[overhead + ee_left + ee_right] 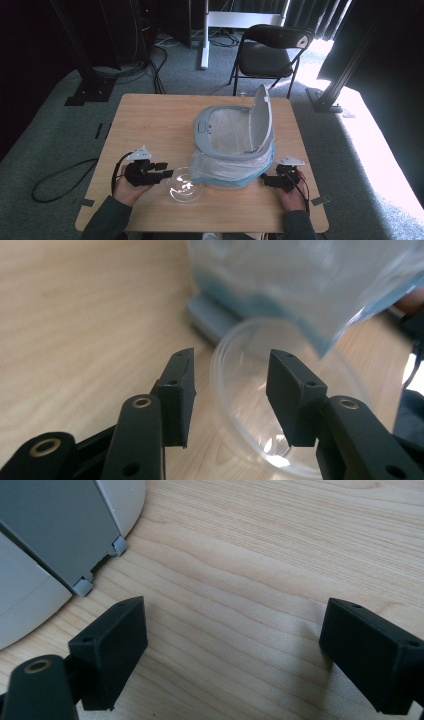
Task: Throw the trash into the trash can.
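While the lidded bin [235, 142] stands in the middle of the table [150, 115], lid up and plastic liner [220, 170] bulging over its rim, a clear bowl [184, 186] sits just beside its base toward the near edge. The liner hangs over the far side of the bowl. The left gripper [162, 176] lies near the near-left corner, jaws moderately apart, empty, aimed at the bowl's rim; I cannot tell if they touch it. The right gripper [267, 181], beside the bin's right near the near-right corner, gapes wide over bare wood.
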The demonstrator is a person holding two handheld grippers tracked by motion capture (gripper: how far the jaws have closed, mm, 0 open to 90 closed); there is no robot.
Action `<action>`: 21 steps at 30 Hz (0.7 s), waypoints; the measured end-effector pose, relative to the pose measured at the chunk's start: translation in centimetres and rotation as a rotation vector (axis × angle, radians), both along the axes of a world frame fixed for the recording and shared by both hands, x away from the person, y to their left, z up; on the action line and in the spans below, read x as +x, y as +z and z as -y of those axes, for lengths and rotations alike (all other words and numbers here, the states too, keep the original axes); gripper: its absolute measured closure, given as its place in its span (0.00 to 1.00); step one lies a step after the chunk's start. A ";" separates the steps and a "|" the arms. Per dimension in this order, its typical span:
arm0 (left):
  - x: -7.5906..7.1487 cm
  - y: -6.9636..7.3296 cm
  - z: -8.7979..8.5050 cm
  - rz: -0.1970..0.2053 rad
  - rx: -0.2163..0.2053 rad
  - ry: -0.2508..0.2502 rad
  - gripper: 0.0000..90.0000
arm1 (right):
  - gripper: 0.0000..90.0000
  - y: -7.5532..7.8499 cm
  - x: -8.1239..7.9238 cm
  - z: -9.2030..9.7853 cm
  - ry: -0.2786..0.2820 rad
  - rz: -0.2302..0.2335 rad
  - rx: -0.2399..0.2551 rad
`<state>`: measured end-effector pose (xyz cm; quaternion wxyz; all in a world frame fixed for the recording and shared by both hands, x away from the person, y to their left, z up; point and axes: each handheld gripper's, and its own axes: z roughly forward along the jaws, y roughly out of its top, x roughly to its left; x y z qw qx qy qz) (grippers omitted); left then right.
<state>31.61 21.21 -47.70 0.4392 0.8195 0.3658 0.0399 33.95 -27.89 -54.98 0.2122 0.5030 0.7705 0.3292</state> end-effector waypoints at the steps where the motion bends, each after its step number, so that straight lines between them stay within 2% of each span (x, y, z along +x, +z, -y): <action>1: 0.0 -0.4 0.1 -0.008 0.001 0.001 0.61 | 0.12 0.0 0.0 0.0 0.000 0.000 0.000; 4: -0.1 -1.2 0.3 -0.023 0.034 0.002 0.61 | 0.12 0.0 0.0 0.0 0.000 0.000 0.000; 5: -0.1 -1.3 0.3 -0.028 0.019 -0.003 0.62 | 0.12 0.0 0.0 0.0 0.000 0.000 0.000; 8: 0.0 -1.3 0.2 -0.021 0.019 0.002 0.68 | 0.12 0.0 0.0 0.0 0.000 0.000 0.000; 14: 0.2 -1.2 -0.5 -0.017 0.030 0.047 0.81 | 0.12 0.0 0.0 0.0 0.000 0.000 0.000; 21: 0.5 -1.4 -0.9 -0.010 0.059 0.093 0.86 | 0.12 0.0 0.0 0.0 0.000 0.000 0.000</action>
